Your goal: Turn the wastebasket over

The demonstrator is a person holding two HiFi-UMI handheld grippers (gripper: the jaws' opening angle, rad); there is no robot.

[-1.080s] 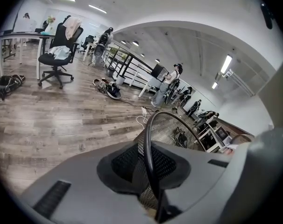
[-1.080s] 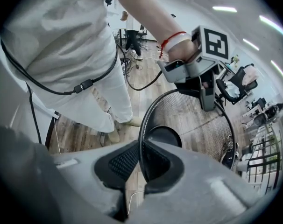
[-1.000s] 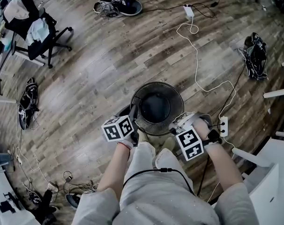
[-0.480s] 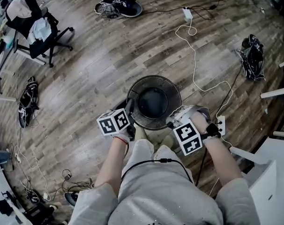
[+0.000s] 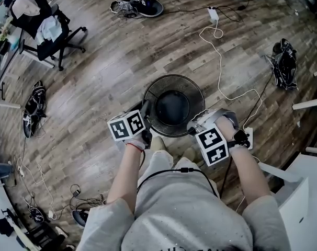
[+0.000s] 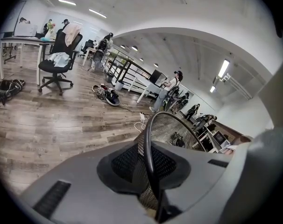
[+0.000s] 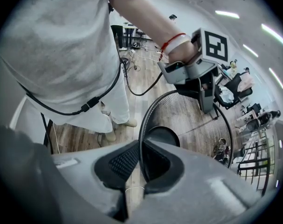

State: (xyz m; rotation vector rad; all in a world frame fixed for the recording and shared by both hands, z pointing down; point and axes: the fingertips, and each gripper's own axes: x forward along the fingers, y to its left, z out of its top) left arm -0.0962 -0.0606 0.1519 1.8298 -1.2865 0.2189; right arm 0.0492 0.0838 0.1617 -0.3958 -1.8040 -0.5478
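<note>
- The left gripper (image 5: 145, 116) is clenched on the rim of the wastebasket (image 5: 192, 95). In the left gripper view its two jaws stand nearly together, with the thin black rim wire and the mesh wall (image 6: 172, 129) pinched between them.
- The right gripper (image 5: 193, 129) grasps the same rim on the opposite side. In the right gripper view the rim (image 7: 140, 139) runs straight into the narrow gap between the jaws, and both pads press on it.
- The wastebasket is a round black wire-mesh bin, upright, with its mouth facing up. It sits between the two grippers, just ahead of the person's feet. No view shows whether its base touches the floor.
- The wooden plank floor (image 5: 111, 72) spreads all around.
- An office chair (image 5: 46, 30) draped with clothes stands far off at the upper left, and a pair of shoes (image 5: 140, 5) lies near the top edge.
- A white cable (image 5: 221, 72) snakes along the floor to the right of the basket, and a black bag (image 5: 285, 61) lies well beyond it.
</note>
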